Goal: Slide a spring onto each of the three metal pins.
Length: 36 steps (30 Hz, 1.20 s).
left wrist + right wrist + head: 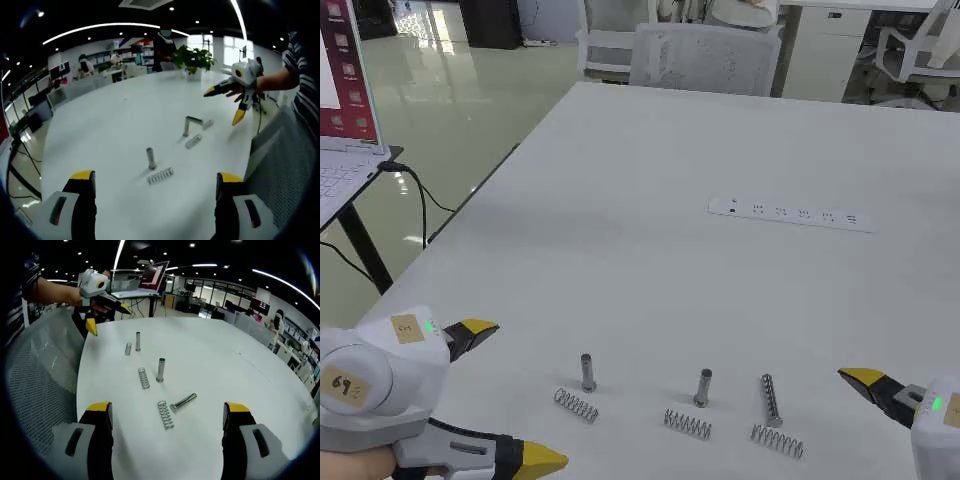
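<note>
Three metal pins sit near the front edge of the white table point(650, 200). The left pin point(587, 372) and the middle pin point(703, 387) stand upright; the right pin point(769, 399) lies on its side. A loose spring lies in front of each: left spring point(576, 404), middle spring point(687, 424), right spring point(777, 440). My left gripper point(515, 395) is open to the left of the row, nothing in it. My right gripper point(880, 390) hovers open at the right. From the right gripper point(167, 408), the lying pin point(183, 401) and its spring point(165, 414) are nearest.
A white power strip point(790, 213) lies further back on the table. A laptop point(340, 110) with a cable stands on a stand past the table's left edge. A white chair point(705, 55) is at the far end. People stand in the background of the left gripper view.
</note>
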{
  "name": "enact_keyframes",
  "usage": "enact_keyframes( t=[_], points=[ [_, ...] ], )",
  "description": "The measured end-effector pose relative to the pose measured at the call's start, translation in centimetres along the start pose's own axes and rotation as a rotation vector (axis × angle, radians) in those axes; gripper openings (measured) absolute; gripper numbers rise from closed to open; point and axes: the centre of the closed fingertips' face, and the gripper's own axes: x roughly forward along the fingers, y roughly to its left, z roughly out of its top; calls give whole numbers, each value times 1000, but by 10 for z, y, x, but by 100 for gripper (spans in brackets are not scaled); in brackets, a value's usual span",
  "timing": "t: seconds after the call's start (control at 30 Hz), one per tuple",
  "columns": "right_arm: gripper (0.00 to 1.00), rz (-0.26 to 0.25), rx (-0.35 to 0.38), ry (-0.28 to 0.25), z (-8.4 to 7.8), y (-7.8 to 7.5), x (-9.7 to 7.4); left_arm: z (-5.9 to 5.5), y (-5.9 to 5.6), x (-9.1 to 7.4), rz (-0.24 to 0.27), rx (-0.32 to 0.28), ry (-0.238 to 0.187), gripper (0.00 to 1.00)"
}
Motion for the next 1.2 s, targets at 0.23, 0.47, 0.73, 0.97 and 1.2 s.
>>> enact_keyframes(
  t=[0.23,0.47,0.73,0.97,1.2],
  points=[
    [91,-4,3,-4,1,-1,1,1,0,-1,4,-4,-5,98],
    [91,-8,8,-5,0,-3,1,2,-2,-2,4,-4,-6,98],
    [91,-15,15,-2,-2,-6,0,1,-3,-2,5,-3,0,98],
    [90,-15,13,-1,-2,-7,0,0,-5,-1,0,-3,4,98],
    [90,-11,14,2,-3,-6,1,-1,-4,-1,2,-5,4,98]
  ],
)
